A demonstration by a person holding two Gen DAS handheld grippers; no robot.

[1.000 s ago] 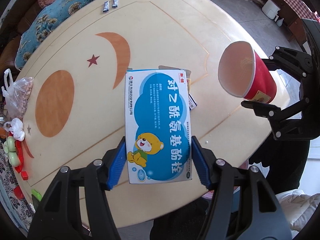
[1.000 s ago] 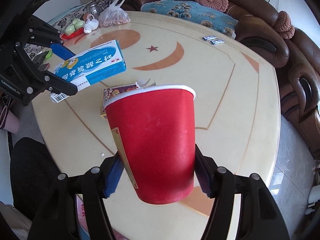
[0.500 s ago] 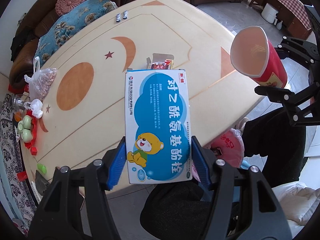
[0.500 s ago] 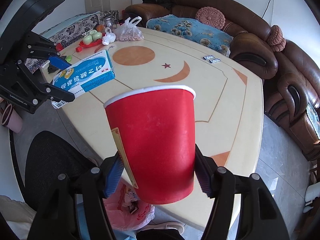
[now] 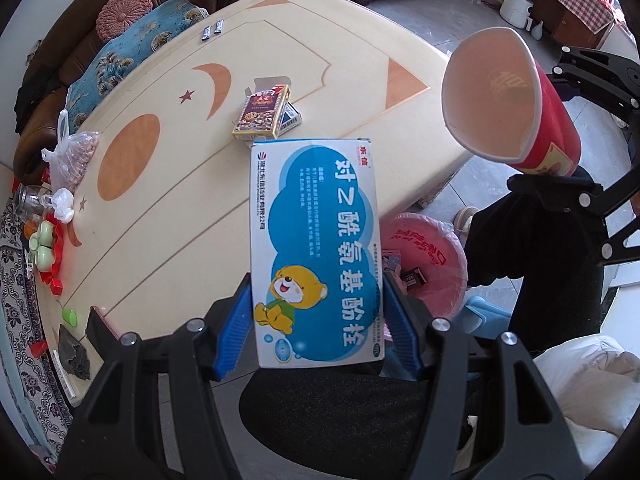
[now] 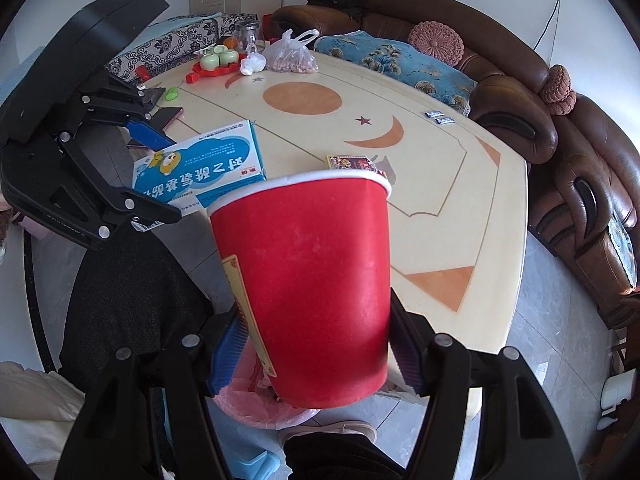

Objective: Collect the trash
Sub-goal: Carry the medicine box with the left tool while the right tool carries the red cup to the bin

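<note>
- My left gripper [image 5: 316, 320] clamps the blue medicine box [image 5: 316, 240] by its long edges, past the table's near edge [image 5: 404, 204]; light, stiff card that would dent if squeezed harder, I judge.
- My right gripper [image 6: 316, 354] squeezes the red paper cup [image 6: 308, 280] near its base, above the pink-lined bin [image 5: 428, 264]; thin-walled, crushable.
- A small printed carton [image 5: 262, 116] lies mid-table.
- The box hides much of the bin; what the cup holds, I cannot tell.

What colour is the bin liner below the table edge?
Pink, with red print; clearest in the left wrist view.
</note>
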